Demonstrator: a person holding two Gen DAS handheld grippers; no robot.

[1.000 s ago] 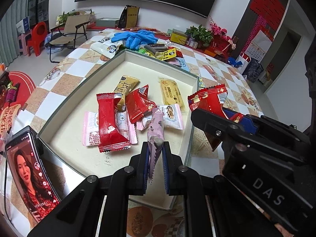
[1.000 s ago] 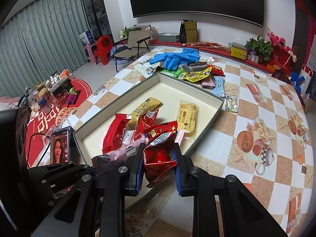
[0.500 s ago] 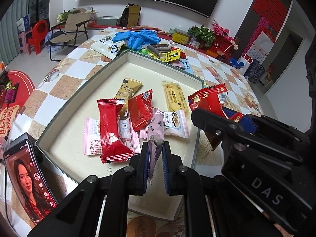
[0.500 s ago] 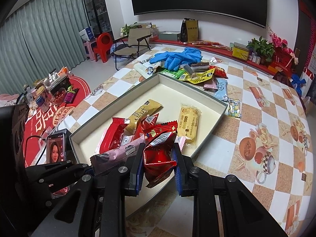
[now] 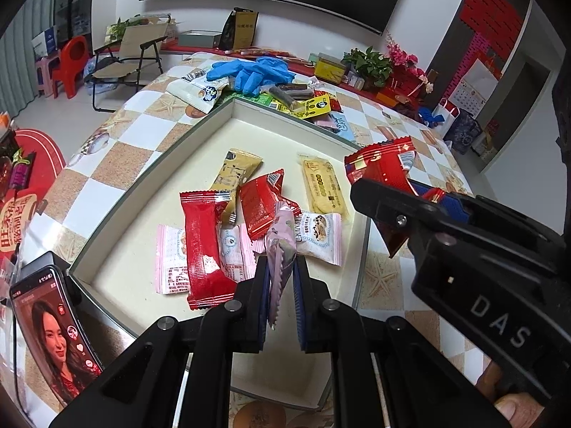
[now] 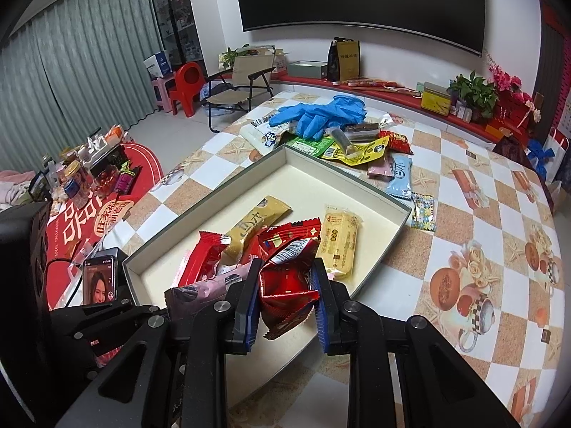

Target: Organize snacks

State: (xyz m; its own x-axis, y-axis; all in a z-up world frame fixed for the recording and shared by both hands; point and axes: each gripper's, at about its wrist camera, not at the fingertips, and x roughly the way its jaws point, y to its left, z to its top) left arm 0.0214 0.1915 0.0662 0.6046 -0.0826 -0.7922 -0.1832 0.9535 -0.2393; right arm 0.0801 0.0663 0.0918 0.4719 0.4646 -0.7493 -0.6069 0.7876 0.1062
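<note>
My left gripper [image 5: 280,267] is shut on a pale pink snack packet [image 5: 282,239], held over the near part of the shallow cream tray [image 5: 153,178]. My right gripper [image 6: 285,285] is shut on a crumpled red snack packet [image 6: 285,278] above the tray's near right rim [image 6: 378,264]; that packet also shows in the left wrist view [image 5: 385,167]. In the tray lie red packets [image 5: 203,246], a gold packet [image 5: 235,174], a yellow cracker pack [image 5: 323,187] and white-pink packets [image 5: 317,237].
Beyond the tray's far corner lies a heap of loose snacks [image 6: 353,149] with blue gloves [image 6: 321,114] on top. A light blue packet [image 6: 401,174] and a small floral candy [image 6: 423,212] lie right of the tray. A phone [image 5: 50,335] stands at the near left.
Both grippers have risen and drawn back slightly with their packets still held; the tray looks a little farther away. The snacks in the tray have not moved.
</note>
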